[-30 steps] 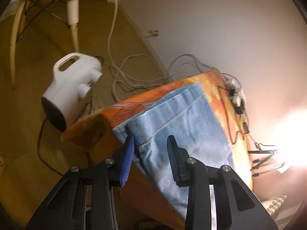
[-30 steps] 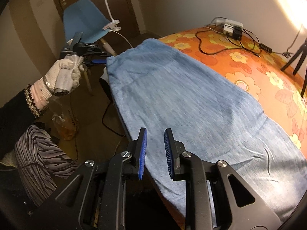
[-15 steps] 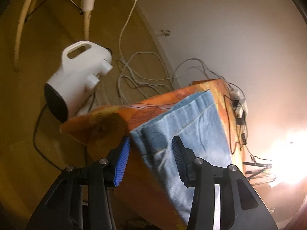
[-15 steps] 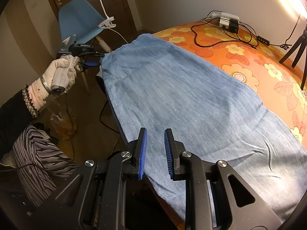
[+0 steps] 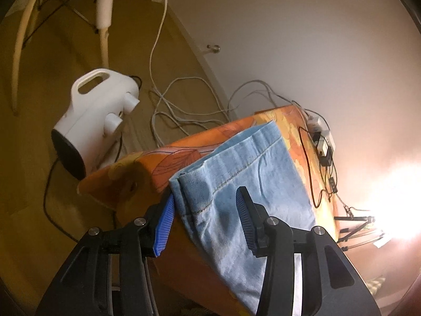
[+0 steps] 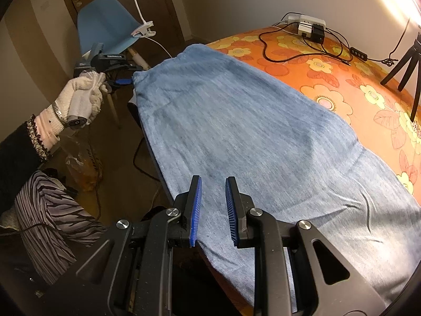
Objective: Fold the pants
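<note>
Light blue denim pants (image 6: 250,131) lie flat on the orange flowered cover (image 6: 342,84), their near side along its edge. In the left wrist view a hemmed corner of the pants (image 5: 236,173) hangs over the cover's corner (image 5: 147,168). My left gripper (image 5: 204,222) is open, its blue pads (image 5: 164,226) wide on either side of that corner without pressing it. The right wrist view shows a gloved hand (image 6: 79,100) holding the left gripper (image 6: 123,80) at the far corner. My right gripper (image 6: 213,210) hovers over the pants' near edge, open by a narrow gap with nothing pinched.
On the floor stand a white appliance (image 5: 97,115), loose cables (image 5: 184,110) and a plastic bag (image 6: 84,168). A blue chair (image 6: 105,23) with a clamp lamp (image 6: 143,30) is behind. A power strip (image 6: 305,23), black cords and a tripod (image 6: 405,63) occupy the cover's far side.
The left gripper's jaws have spread wider around the pants' corner, and its view has shifted a little. The right gripper has kept still.
</note>
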Demonstrator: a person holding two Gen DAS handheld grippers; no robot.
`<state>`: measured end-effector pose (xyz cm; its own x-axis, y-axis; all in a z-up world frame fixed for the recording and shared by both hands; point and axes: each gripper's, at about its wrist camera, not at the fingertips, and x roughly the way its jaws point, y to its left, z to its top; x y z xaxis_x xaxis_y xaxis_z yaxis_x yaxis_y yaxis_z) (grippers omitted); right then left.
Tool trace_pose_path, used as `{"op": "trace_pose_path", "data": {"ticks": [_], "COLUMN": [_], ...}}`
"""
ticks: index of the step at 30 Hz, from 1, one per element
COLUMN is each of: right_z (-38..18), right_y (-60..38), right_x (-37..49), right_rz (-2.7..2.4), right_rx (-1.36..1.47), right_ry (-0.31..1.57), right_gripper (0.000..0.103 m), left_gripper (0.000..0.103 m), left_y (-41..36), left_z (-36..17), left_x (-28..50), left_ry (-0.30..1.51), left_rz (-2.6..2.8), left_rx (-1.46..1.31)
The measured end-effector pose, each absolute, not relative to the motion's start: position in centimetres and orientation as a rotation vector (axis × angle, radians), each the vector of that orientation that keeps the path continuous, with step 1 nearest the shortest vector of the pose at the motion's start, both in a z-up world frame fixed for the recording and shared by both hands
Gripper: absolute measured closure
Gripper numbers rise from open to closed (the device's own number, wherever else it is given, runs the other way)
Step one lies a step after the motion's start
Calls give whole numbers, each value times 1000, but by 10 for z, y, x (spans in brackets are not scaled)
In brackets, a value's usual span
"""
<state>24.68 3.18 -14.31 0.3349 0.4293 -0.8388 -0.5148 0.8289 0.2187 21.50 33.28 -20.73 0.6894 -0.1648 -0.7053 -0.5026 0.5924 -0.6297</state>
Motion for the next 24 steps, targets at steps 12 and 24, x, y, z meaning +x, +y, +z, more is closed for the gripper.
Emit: {"op": "trace_pose_path", "data": {"ticks": [12,24], "right_z": [-123,-121], "right_y": [34,102], "right_x": [280,436], "right_rz": [593,684], "right_rx": [-5,269], "right_ry": [1032,1146], "right_gripper": [71,36], "left_gripper": [91,92], "left_y": [301,222], "left_z": [-171,-160], "left_x": [221,229], "left_ry": [738,779], "left_rz": [213,-54], "left_rx": [-679,-421]}}
